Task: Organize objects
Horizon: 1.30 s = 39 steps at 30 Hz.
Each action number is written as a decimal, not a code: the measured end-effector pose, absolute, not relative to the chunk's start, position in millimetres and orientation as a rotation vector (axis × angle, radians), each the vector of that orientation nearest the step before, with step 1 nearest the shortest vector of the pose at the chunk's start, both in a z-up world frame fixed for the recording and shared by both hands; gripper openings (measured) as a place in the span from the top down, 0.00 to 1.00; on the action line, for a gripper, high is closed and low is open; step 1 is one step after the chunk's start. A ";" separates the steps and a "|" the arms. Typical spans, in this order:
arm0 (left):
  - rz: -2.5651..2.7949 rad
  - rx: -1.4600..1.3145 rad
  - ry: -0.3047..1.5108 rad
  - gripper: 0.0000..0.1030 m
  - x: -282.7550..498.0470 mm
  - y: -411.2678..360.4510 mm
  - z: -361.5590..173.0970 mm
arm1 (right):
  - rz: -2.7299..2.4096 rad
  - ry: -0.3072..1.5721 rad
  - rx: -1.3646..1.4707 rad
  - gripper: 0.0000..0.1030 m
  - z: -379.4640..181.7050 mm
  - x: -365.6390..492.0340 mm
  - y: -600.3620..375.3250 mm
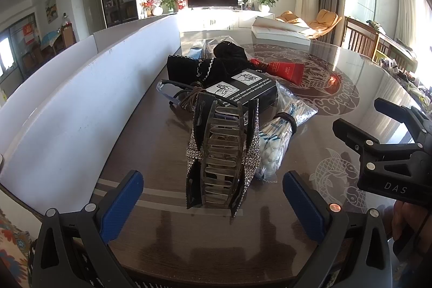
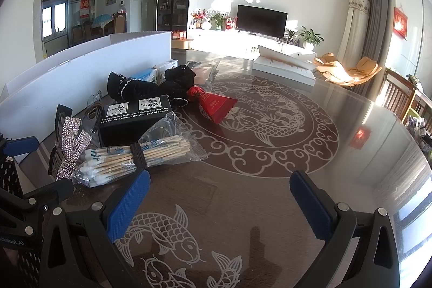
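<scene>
Where fingers (image 1: pixel 121 203) gape: hair claw (image 1: pixel 222 153).

A black box (image 1: pixel 244 92) with white printed pictures and text lies flat on the surface (image 1: pixel 310 234). Just in front of it stands a large dark hair claw (image 1: pixel 222 155) trimmed with rhinestones, teeth upward. To the box's right lies a clear bag of cotton swabs (image 1: pixel 280 136) banded with a dark hair tie. Behind the box sits black trimmed fabric (image 1: pixel 199 66), and to its back right a red packet (image 1: pixel 286 70).
</scene>
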<state>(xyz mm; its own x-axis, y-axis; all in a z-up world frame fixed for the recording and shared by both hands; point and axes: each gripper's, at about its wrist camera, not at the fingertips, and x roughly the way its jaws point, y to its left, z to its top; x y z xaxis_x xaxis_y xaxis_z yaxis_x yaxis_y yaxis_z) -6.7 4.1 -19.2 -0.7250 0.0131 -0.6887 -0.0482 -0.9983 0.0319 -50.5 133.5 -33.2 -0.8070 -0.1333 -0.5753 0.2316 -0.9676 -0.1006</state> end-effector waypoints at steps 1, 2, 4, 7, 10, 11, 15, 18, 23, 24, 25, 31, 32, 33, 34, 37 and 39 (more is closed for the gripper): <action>2.886 -1.152 0.074 0.00 -6.6 4.2 -19.3 | -2.805 0.246 0.875 0.00 -33.1 -50.5 134.1; 2.887 -1.151 0.074 0.00 -6.7 4.1 -19.2 | -2.805 0.246 0.875 0.00 -33.2 -50.5 133.5; 2.886 -1.152 0.075 0.00 -6.6 4.2 -19.2 | -2.805 0.247 0.875 0.00 -33.1 -50.5 133.5; 2.886 -1.153 0.074 0.00 -6.4 4.3 -19.3 | -2.804 0.247 0.876 0.00 -33.1 -50.5 133.5; 2.886 -1.152 0.074 0.00 -6.5 4.2 -19.1 | -2.804 0.247 0.875 0.00 -33.0 -50.5 133.5; 2.886 -1.153 0.074 0.00 -6.5 4.2 -19.2 | -2.804 0.247 0.875 0.00 -33.0 -50.5 133.5; 2.887 -1.153 0.075 0.00 -6.6 4.2 -19.0 | -2.804 0.248 0.876 0.00 -32.9 -50.4 133.5; 2.886 -1.153 0.075 0.00 -6.6 4.1 -18.9 | -2.804 0.248 0.876 0.00 -32.7 -50.4 133.5; 2.886 -1.154 0.074 0.00 -6.5 4.2 -18.7 | -2.803 0.248 0.876 0.00 -32.6 -50.4 133.6; 2.886 -1.154 0.075 0.00 -6.5 4.2 -18.7 | -2.803 0.248 0.876 0.00 -32.6 -50.4 133.6; 2.886 -1.155 0.076 0.00 -6.6 4.9 -18.9 | -2.803 0.248 0.877 0.00 -32.5 -50.4 133.6; 2.882 -1.157 0.080 0.00 -3.4 8.3 -21.2 | -2.802 0.248 0.878 0.00 -32.6 -49.8 133.9; 2.882 -1.157 0.080 0.00 -3.7 8.2 -21.1 | -2.802 0.248 0.879 0.00 -32.8 -49.9 134.1; 2.882 -1.158 0.080 0.00 -3.7 8.2 -21.1 | -2.802 0.248 0.879 0.00 -33.0 -49.5 134.5; 2.881 -1.159 0.080 0.00 -3.0 8.7 -21.4 | -2.801 0.248 0.880 0.00 -33.0 -49.5 134.5; 2.876 -1.167 0.080 0.00 -1.3 9.4 -21.6 | -2.800 0.248 0.883 0.00 -33.9 -49.2 135.0; 2.874 -1.170 0.082 0.00 -1.4 8.9 -21.0 | -2.799 0.248 0.885 0.00 -34.9 -48.6 135.4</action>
<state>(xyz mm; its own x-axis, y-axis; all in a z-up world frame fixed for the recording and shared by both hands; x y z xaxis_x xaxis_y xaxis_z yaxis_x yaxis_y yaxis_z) -1.4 8.9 -21.0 -0.7152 0.0144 -0.6988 -0.0541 -0.9979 0.0349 -48.6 135.4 -34.9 -0.8022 -0.1342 -0.5817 0.2344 -0.9670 -0.1000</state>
